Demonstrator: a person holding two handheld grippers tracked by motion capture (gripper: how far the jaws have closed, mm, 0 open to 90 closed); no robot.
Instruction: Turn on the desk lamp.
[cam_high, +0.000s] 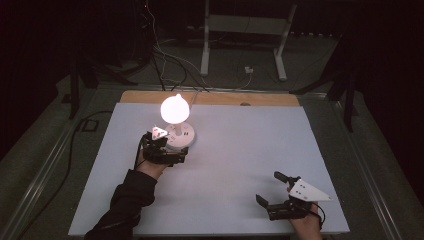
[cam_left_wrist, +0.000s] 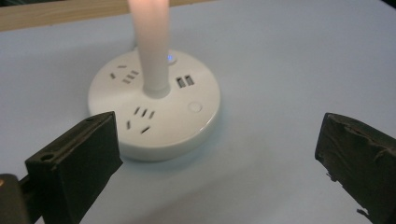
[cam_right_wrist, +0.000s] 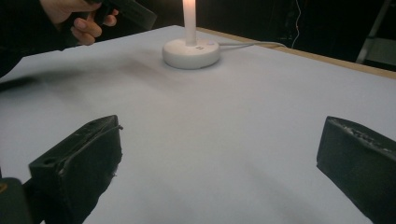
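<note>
Lamp (cam_high: 175, 110) lit on round socket base (cam_left_wrist: 154, 109); bulb looks fragile, hot. Grip base rim. Left gripper (cam_high: 162, 150) jaws apart beside base; right gripper (cam_high: 280, 192) apart, idle.

Lit white lamps with a glowing round top: one (cam_high: 175, 108)
Round white plastic bases with plug holes: one (cam_left_wrist: 154, 105)
Groups of plug holes on the base: three
Small USB holes on the base: two (cam_left_wrist: 185, 81)
Little blue lights on the base: one (cam_left_wrist: 170, 58)
Round push buttons on the base: one (cam_left_wrist: 194, 107)
Black two-jaw grippers: two, the left gripper (cam_high: 172, 150) and the right gripper (cam_high: 270, 187)
Grey three-cornered plates on the grippers: two
Light blue table tops: one (cam_high: 240, 145)
</note>
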